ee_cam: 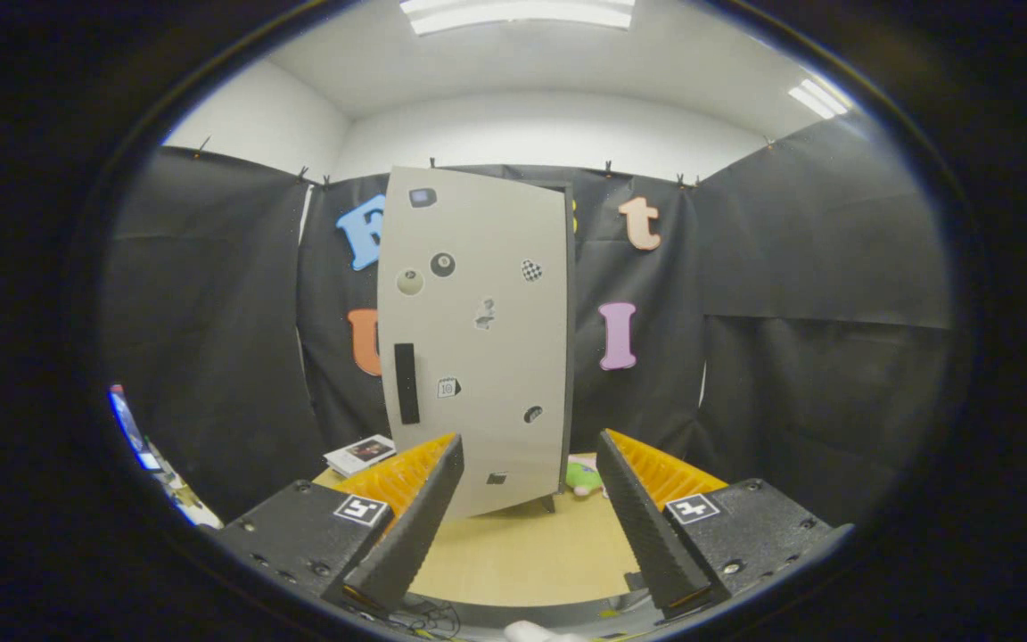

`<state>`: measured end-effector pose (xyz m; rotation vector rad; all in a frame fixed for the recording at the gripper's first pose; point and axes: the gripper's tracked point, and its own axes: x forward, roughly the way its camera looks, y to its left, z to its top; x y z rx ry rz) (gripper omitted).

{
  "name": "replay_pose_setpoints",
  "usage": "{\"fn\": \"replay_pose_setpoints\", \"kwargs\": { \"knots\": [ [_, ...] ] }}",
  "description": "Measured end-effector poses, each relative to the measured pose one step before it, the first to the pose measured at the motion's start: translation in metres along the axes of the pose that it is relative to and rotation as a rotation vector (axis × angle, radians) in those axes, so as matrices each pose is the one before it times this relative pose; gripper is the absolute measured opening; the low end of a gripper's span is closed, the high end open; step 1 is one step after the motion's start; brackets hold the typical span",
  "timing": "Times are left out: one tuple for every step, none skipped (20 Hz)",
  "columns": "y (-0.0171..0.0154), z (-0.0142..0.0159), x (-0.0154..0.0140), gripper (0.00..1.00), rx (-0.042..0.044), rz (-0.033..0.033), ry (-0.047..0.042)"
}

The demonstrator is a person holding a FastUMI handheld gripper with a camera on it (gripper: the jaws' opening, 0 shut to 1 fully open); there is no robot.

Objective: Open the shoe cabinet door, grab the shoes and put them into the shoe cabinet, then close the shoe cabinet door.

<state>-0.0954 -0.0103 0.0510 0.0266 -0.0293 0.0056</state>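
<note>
Grey and tall, the shoe cabinet (476, 339) stands upright on the wooden table (522, 557), straight ahead of the gripper (529, 464) and beyond its fingers; its door (478, 294) faces the camera and looks shut, though a dark edge shows along its right side. A black bar handle (406, 383) runs up and down near the door's left edge, at about mid-height; small stickers (442, 264) are scattered over the door's face, among them round ones near the top left and a chequered one to the right.

The jaws are spread wide with nothing between them; the left finger (411, 526) and the right finger (643, 526) are black and ribbed on their inner faces, orange behind, and each carries a small square black-and-white marker (361, 510) on its body. The tips point toward the cabinet's lower part but stand apart from it; bare tabletop lies between the fingers.

To the left of the cabinet, on the far part of the table, a small booklet or box (360, 453) lies flat; to the right of the cabinet's foot, a green soft thing (583, 479) rests on the table, partly hidden by the right finger. Black cloth hangs behind everything; white ceiling lights (518, 13) glow above.
</note>
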Motion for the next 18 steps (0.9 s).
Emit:
{"fn": "replay_pose_setpoints", "kwargs": {
  "knots": [
    [-0.00254,-0.00029,-0.00125,0.98,0.00595,-0.00626,0.00161],
    [-0.00155,0.00041,0.00007,0.98,0.00403,-0.00388,-0.00103],
    [-0.0009,-0.00002,-0.00091,0.98,-0.00072,-0.002,0.00108],
    [-0.00079,-0.00078,-0.00032,0.98,-0.00327,-0.00178,0.00163],
    [-0.00023,-0.00082,-0.0011,0.98,-0.0006,-0.00058,0.00081],
    [0.00075,-0.00084,-0.0001,0.98,0.00173,-0.00028,0.00026],
    [0.00053,-0.00025,0.0002,0.98,-0.00032,0.0004,0.00176],
    [0.00048,0.00013,0.00044,0.98,-0.00126,0.00162,0.0019],
    [0.00037,0.00057,-0.00125,0.98,-0.00162,-0.00169,-0.00189],
    [-0.00027,0.00133,-0.00016,0.98,-0.00375,-0.00092,-0.00166],
    [0.00004,0.00088,-0.00096,0.98,-0.00201,-0.00109,-0.00443],
    [-0.00027,0.00207,0.0005,0.98,0.00438,-0.0003,-0.00587],
    [-0.00022,0.0013,-0.0011,0.98,0.01035,-0.00104,-0.00259],
    [0.0007,-0.001,0.00029,0.98,0.01123,-0.00021,0.00232],
    [0.00051,-0.00114,-0.00043,0.98,0.00881,0.00057,0.00472],
    [-0.00036,0.0007,-0.0002,0.98,0.00522,-0.00003,0.00254],
    [0.00034,-0.00015,-0.00061,0.98,0.00073,-0.00181,0.00107],
    [-0.00091,0.00052,0.00054,0.98,-0.00126,-0.00079,0.00047]
  ]
}}
